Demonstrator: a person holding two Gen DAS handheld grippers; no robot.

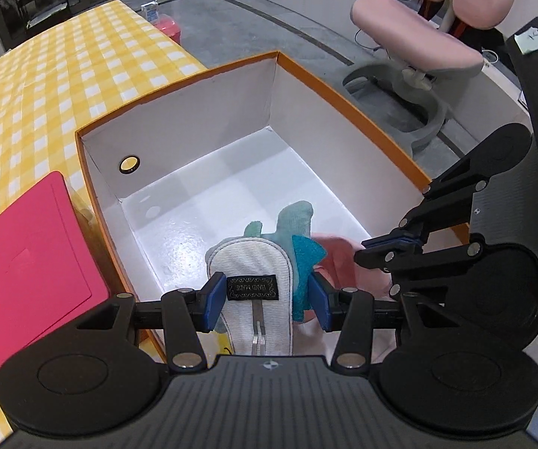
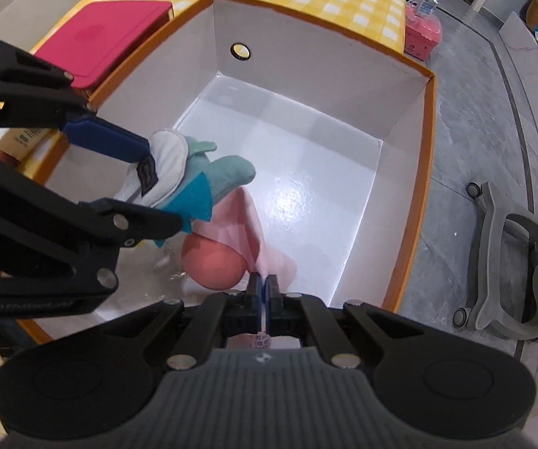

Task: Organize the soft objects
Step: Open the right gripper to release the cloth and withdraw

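Two soft things hang over the bare-floored, orange-rimmed white box (image 2: 427,86), neither yet released: left gripper (image 1: 267,295) clamps the teal-and-white plush toy (image 1: 257,262), right gripper (image 2: 263,288) pinches the pink cloth toy (image 2: 231,239)

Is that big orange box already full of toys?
No. The orange box shows a mostly bare white floor; only the shark toy and pink cloth, both held by tongs, hang over it.

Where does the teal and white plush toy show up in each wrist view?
Left wrist: plush toy low centre, between the left gripper's blue pads, above the box floor.
Right wrist: plush toy left of centre, held by the left gripper entering from the left.
Shared landmark: the round hole in the orange-rimmed box's white wall.
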